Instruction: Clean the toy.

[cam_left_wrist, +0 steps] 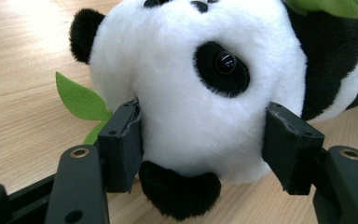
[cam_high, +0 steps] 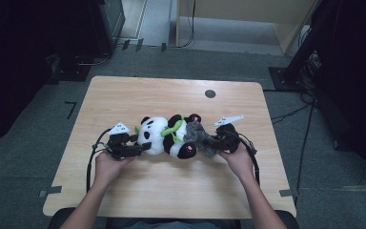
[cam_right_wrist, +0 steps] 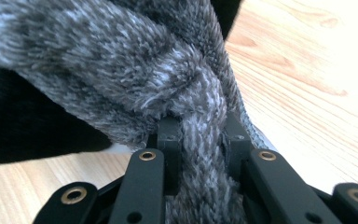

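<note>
Grey fuzzy cloth [cam_right_wrist: 168, 79] lies bunched against the panda plush [cam_high: 164, 136] at mid-bench [cam_high: 171, 95]. My right tongs [cam_right_wrist: 200, 135] pinch a twisted strand of it; my left tongs [cam_left_wrist: 200, 144] stand spread around the panda's head, touching its fur. I'd judge I should pin the head firmly, then draw the cloth away low and slow.

Bright even tabletop light, dark room edges, soft close-ups
</note>
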Demonstrator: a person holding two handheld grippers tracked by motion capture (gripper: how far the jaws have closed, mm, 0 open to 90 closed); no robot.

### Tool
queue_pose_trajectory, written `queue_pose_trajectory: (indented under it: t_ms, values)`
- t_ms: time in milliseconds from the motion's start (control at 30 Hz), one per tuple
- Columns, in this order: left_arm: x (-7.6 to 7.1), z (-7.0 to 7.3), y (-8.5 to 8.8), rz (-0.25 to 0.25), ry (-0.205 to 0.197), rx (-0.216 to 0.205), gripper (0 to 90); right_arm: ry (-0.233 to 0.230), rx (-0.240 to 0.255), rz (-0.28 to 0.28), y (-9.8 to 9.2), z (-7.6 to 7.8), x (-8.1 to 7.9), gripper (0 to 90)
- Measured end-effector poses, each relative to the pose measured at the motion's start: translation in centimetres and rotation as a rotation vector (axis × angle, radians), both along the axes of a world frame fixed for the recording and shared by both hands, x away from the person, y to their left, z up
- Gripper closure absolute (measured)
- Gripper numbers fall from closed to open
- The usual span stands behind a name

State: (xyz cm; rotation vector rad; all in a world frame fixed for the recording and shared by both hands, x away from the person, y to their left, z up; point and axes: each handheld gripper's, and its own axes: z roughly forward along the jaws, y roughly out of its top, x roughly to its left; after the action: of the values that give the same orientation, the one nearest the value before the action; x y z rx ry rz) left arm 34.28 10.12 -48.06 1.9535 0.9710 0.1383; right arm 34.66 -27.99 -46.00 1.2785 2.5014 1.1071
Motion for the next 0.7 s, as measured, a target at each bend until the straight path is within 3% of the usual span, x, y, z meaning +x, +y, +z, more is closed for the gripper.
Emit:
queue_pose_trajectory:
  t_ms: [300, 467, 700]
  values:
    - [0.0, 0.0, 0.0, -0.002, -0.006, 0.000, 34.5, 0.025, -0.027, -0.046, -1.3, -0.4, 0.4, 75.3]
    - [0.1, -0.1, 0.1, -0.006, -0.018, 0.000, 32.9, 0.025, -0.027, -0.107, -2.8, 0.1, 0.4, 75.4]
    - [0.1, -0.2, 0.1, -0.016, -0.026, -0.013, 26.3, -0.025, 0.050, -0.149, -4.4, 2.0, -0.2, 76.1]
